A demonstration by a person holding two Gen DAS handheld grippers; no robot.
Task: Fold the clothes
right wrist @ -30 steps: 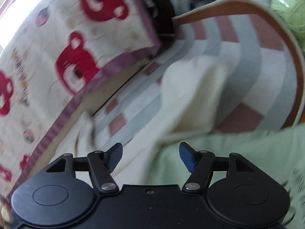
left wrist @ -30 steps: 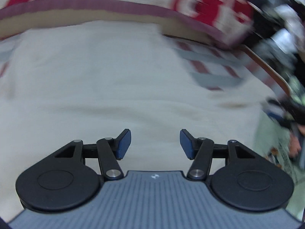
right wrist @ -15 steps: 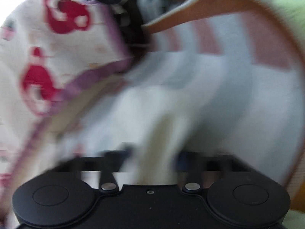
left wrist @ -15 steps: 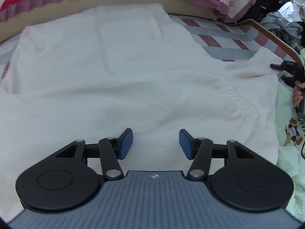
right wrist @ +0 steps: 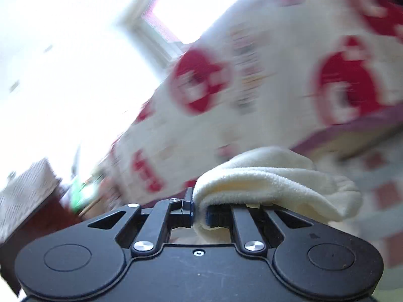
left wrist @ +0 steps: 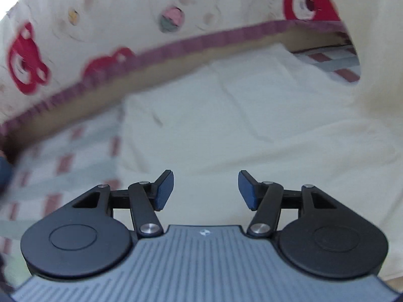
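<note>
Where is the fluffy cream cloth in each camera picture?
Left wrist view: the cream garment lies spread across the middle, one part raised at right, beyond the open left gripper.
Right wrist view: bunched low centre, pinched in the right gripper.
Shared landmark: the red-bear blanket.

Raised cream garment (left wrist: 372, 50) blocks right (left side open).

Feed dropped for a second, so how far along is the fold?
Barely started. The cream garment lies mostly flat on the striped sheet, no fold visible. In hand: the right claw is shut on its edge, lifted. The left claw is open and empty. Folding remains.
</note>
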